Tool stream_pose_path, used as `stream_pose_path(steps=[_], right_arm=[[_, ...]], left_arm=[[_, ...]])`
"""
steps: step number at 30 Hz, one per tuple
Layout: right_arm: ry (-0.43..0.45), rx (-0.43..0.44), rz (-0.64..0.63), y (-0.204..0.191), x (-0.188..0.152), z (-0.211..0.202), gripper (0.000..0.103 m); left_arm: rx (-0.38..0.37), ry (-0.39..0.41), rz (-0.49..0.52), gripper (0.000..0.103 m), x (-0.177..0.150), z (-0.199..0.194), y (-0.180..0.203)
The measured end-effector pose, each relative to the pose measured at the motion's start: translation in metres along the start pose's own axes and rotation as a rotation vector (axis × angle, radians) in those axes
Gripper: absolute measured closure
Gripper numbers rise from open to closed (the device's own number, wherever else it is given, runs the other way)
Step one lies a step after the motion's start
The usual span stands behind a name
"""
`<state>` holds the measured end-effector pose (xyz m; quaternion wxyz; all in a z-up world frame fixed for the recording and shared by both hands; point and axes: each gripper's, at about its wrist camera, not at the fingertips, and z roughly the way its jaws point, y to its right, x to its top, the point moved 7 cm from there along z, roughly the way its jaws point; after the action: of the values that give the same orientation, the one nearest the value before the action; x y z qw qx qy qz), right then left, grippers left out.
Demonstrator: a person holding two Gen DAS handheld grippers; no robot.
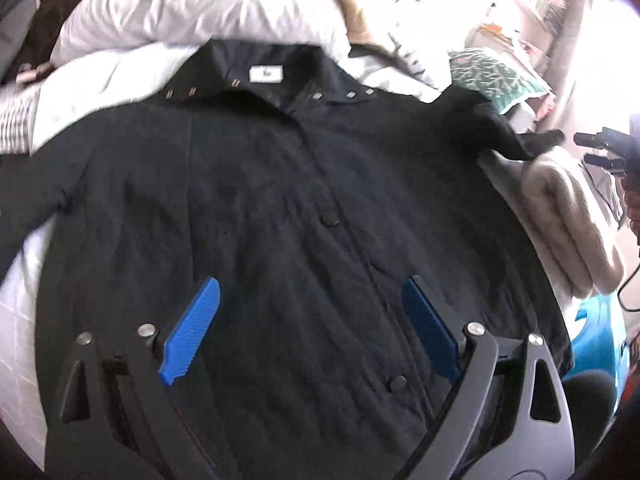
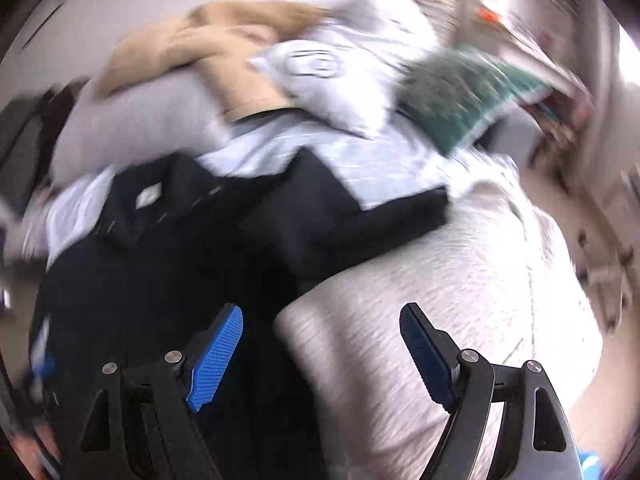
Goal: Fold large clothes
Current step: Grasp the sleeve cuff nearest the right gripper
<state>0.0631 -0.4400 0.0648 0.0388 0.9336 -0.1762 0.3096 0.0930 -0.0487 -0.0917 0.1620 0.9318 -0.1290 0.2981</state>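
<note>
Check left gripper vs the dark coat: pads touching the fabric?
Cannot tell. In the left wrist view the left gripper is open over the dark coat, nothing pinched between its pads, but looking down the fingers hides any gap above the fabric.

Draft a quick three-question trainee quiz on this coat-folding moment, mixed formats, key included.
1. True or false: the dark navy button-front coat lies front side up, its collar on the far side from the left gripper.
2. Which holds fabric? A) left gripper B) right gripper C) neither
3. Fill in: inside the collar sits a small white ___.

Key: 1 true; 2 C; 3 label
</note>
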Motion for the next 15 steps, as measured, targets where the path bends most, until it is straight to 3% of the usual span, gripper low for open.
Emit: stream_pose_path(steps=[5,8,10,11,12,13,15], right_arm=[[-0.044,-0.027,0.225,0.048,0.030,0.042,0.020],[-0.026,-0.051,0.344,0.070,0.044,0.061,0.021],[0.005,-0.085,0.363,0.076,0.054,0.068,0.042],[0.010,-0.104,0.357,0.076,0.057,0.071,0.075],[-0.001,-0.100,0.344,0.077,0.062,0.075,0.088],[-0.007,-0.087,0.339,0.078,0.066,0.077,0.092],[0.032,-0.091,0.325,0.081,0.078,0.074,0.094]], left_arm=[[0.002,-0.070,-0.033,0.010,0.005,0.017,-0.010],[0.013,-0.066,-0.004,0.010,0.027,0.028,-0.007],[0.007,-0.058,0.019,0.010,0.052,0.044,0.005],[-0.008,-0.054,0.031,0.011,0.064,0.052,0.014],[-0.028,-0.047,0.044,0.011,0.077,0.061,0.026],[-0.043,-0.033,0.062,0.015,0.095,0.074,0.041],[-0.059,0.009,0.094,0.034,0.123,0.094,0.067]])
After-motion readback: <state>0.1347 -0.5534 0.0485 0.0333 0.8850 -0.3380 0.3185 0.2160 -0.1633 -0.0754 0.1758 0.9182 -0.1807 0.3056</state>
